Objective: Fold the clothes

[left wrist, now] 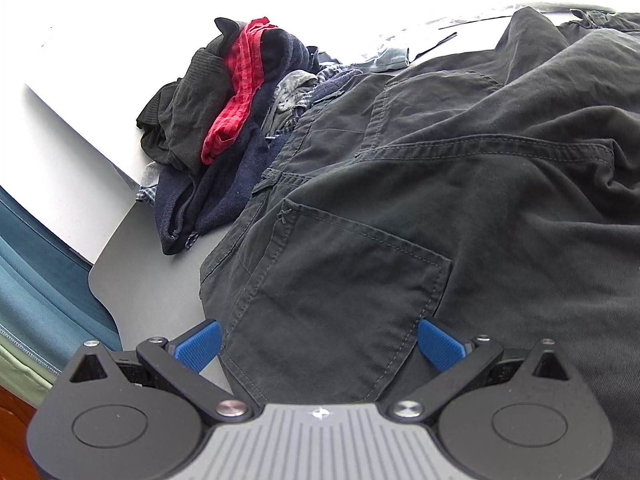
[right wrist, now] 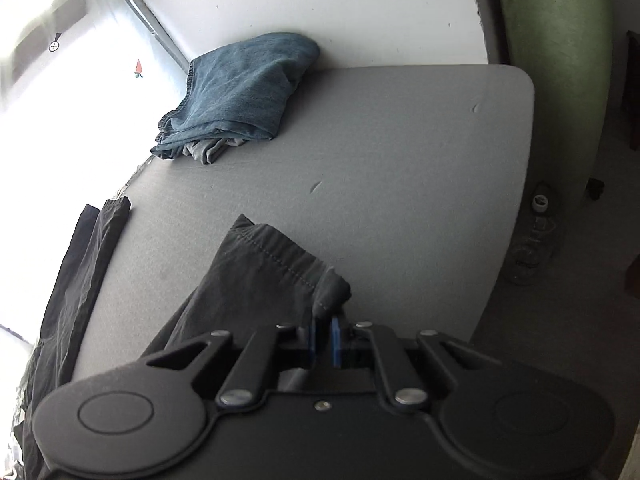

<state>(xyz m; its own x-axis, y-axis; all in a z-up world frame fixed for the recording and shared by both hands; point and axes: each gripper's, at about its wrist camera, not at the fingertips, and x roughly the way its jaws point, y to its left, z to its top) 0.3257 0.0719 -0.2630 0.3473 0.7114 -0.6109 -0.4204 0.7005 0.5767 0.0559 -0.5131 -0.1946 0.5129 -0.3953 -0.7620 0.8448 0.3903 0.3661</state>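
Trousers [right wrist: 260, 264] hem pinched in right gripper [right wrist: 324, 338]; no legible writing.

Grey table [right wrist: 400, 160]: trousers [left wrist: 440, 200], clothes heap [left wrist: 224, 120], jeans [right wrist: 244, 88]

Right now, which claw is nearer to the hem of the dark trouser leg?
Right. The right claw is shut on the hem. The left claw stands open over a back pocket, away from that hem.

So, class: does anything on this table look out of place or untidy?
Yes: the heap of unfolded clothes at the table's far edge, a red checked piece tangled through it. The blue jeans are already folded, and the dark trousers lie spread out.
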